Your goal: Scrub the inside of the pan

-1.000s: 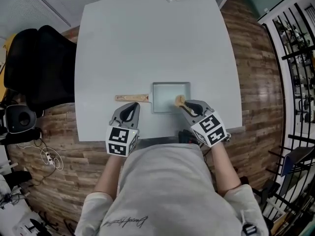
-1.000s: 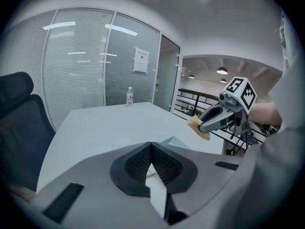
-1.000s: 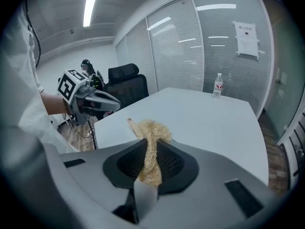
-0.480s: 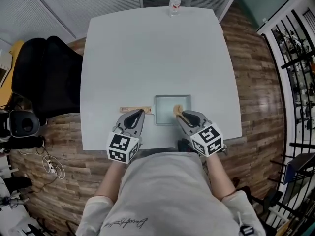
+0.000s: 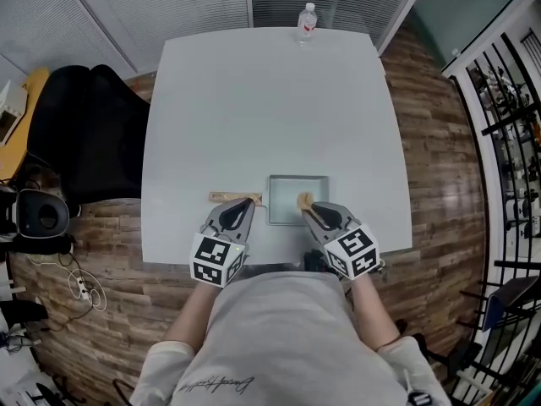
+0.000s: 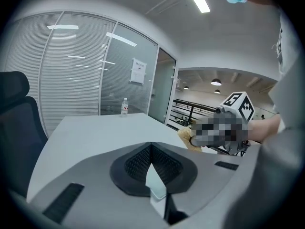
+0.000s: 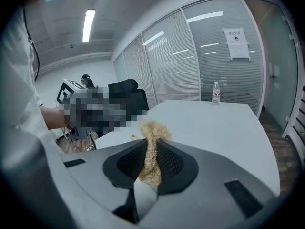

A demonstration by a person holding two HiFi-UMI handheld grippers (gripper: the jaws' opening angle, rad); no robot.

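Right gripper view — scrubber in gripper

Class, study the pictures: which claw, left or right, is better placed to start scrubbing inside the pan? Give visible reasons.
Right. The right claw is shut on the fibrous scrubber at the near right corner of the pan. The left claw is shut and empty, by the wooden handle.

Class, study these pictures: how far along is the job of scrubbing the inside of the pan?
Done: the right hand-held gripper is shut on the fibrous scrubber. In hand: the scrubber sits at the square pan's right side; contact cannot be confirmed. Left: the scrubbing itself; the left hand-held gripper is shut and empty near the wooden handle.
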